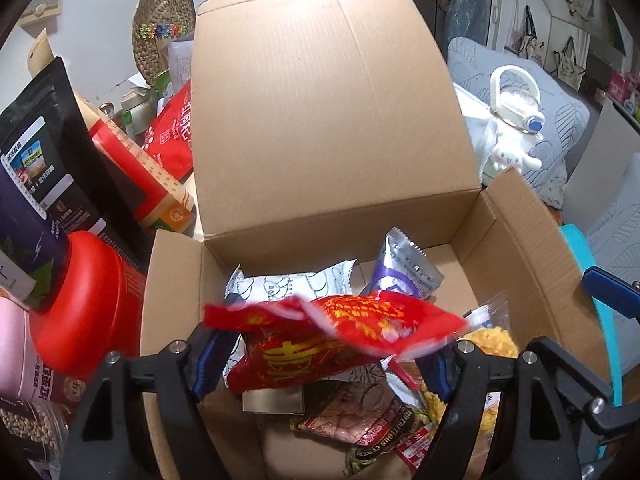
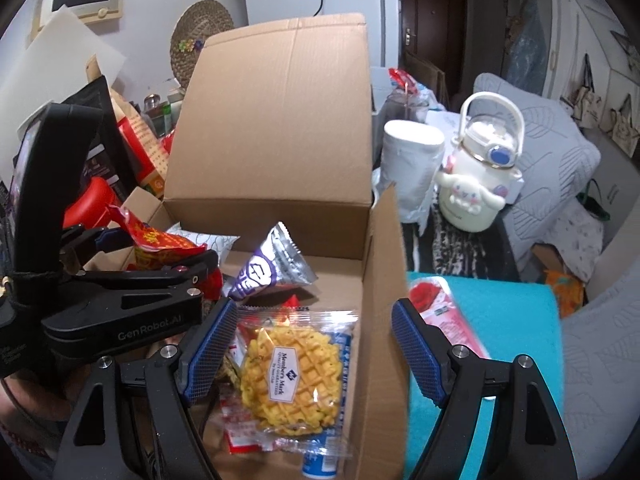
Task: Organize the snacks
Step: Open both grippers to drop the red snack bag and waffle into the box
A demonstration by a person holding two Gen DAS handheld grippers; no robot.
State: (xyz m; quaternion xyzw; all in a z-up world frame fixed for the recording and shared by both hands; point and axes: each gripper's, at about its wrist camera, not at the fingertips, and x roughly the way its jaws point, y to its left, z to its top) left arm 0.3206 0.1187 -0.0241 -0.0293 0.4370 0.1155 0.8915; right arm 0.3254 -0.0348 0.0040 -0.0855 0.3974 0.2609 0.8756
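An open cardboard box (image 1: pixel 520 248) with its far flap raised holds several snack packets. My left gripper (image 1: pixel 326 354) hangs over the box's near left part. A red packet with gold print (image 1: pixel 340 328) lies between its spread fingers, blurred at its top and seemingly slipping loose. In the right wrist view the left gripper (image 2: pixel 164 248) shows with the same red packet (image 2: pixel 160 240) between its jaws. My right gripper (image 2: pixel 314 320) is open and holds nothing, straddling the box's right wall (image 2: pixel 384 280). Below it lies a yellow waffle packet (image 2: pixel 288 380). A purple-silver sachet (image 2: pixel 272 268) and a white packet (image 1: pixel 288 288) lie deeper in the box.
Bags, red cartons and a red-lidded jar (image 1: pixel 80 300) crowd the left of the box. A white cartoon bottle (image 2: pixel 476 184) and a white roll (image 2: pixel 412 168) stand to the right. A teal surface (image 2: pixel 500 320) with a pink packet (image 2: pixel 444 316) adjoins the box's right wall.
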